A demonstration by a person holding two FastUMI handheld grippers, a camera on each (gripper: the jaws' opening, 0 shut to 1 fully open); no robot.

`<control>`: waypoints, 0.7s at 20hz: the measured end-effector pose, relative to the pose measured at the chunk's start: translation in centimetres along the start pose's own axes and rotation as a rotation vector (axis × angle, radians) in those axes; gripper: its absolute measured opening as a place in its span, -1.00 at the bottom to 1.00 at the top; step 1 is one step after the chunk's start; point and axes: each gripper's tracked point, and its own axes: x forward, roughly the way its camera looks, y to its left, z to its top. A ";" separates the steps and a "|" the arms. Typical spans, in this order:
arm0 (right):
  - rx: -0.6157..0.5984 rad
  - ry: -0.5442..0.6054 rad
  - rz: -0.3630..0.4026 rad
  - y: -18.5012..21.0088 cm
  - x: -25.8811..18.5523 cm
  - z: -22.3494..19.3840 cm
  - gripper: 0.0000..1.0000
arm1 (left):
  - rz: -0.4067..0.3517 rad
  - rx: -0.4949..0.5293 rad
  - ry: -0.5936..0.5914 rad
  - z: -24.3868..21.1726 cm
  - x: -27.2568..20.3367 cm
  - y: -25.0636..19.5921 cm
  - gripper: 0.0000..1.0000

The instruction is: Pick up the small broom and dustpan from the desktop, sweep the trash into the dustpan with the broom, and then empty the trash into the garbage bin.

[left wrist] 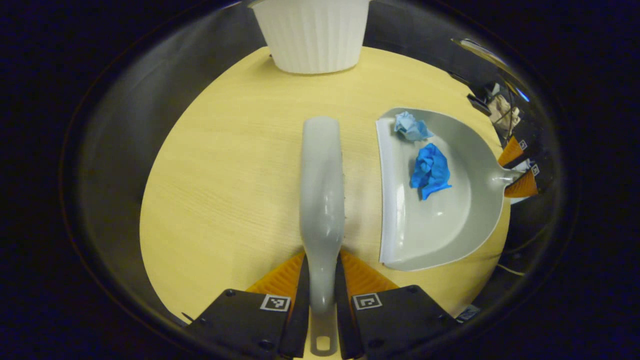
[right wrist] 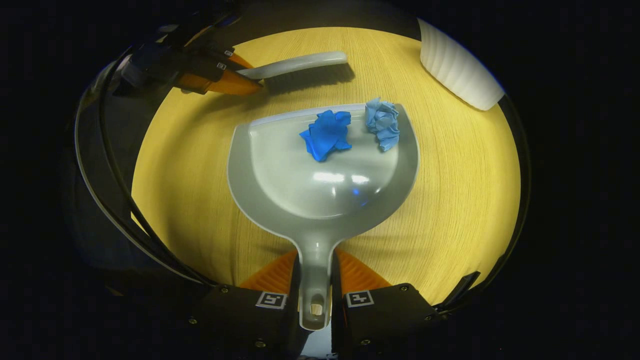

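My left gripper [left wrist: 321,280] is shut on the handle of the grey broom [left wrist: 321,195], which reaches forward over the yellow table [left wrist: 225,175]. To its right lies the grey dustpan [left wrist: 440,210] with a dark blue paper wad [left wrist: 430,171] and a pale blue wad [left wrist: 411,126] inside. In the right gripper view my right gripper [right wrist: 315,280] is shut on the handle of the dustpan [right wrist: 320,185]; the dark blue wad [right wrist: 326,134] and the pale wad [right wrist: 382,123] sit near its front lip. Beyond it the broom [right wrist: 300,65] is held by the left gripper [right wrist: 225,80].
A white ribbed garbage bin [left wrist: 312,35] stands at the table's far edge, and shows at the upper right as the bin [right wrist: 457,67] in the right gripper view. Black cables [right wrist: 115,200] curve along the left side. Bare tabletop lies left of the broom.
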 end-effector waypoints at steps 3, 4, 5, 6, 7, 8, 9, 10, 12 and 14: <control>0.022 -0.006 -0.002 -0.7 -0.6 0.0 -0.43 | 0.038 -0.127 -0.003 -1.5 -0.7 0.4 -0.43; 0.030 -0.009 -0.004 -1.1 -0.8 0.1 -0.43 | 0.051 -0.165 -0.001 -2.2 -1.0 0.6 -0.37; 0.039 -0.013 -0.006 -1.5 -1.0 0.1 -0.43 | 0.065 -0.200 0.004 -3.1 -1.4 0.7 -0.35; 0.046 -0.016 -0.010 -1.9 -1.2 0.2 -0.42 | 0.078 -0.234 0.010 -4.0 -1.8 0.9 -0.33; 0.056 -0.017 -0.014 -2.3 -1.4 0.4 -0.42 | 0.091 -0.268 0.016 -4.7 -2.1 1.2 -0.33; 0.066 -0.020 -0.017 -2.7 -1.7 0.7 -0.42 | 0.100 -0.303 0.021 -5.5 -2.4 1.5 -0.33; 0.075 -0.025 -0.019 -3.1 -1.9 0.9 -0.42 | 0.105 -0.338 0.023 -6.3 -2.8 1.7 -0.33; 0.081 -0.028 -0.020 -3.7 -2.1 1.0 -0.43 | 0.109 -0.373 0.026 -7.0 -3.3 1.8 -0.33; 0.090 -0.034 -0.024 -4.8 -2.5 1.5 -0.42 | 0.117 -0.447 0.029 -9.1 -4.1 1.2 -0.41; 0.094 -0.042 -0.029 -5.7 -2.7 1.9 -0.43 | 0.124 -0.520 0.032 -10.8 -4.8 0.7 -0.33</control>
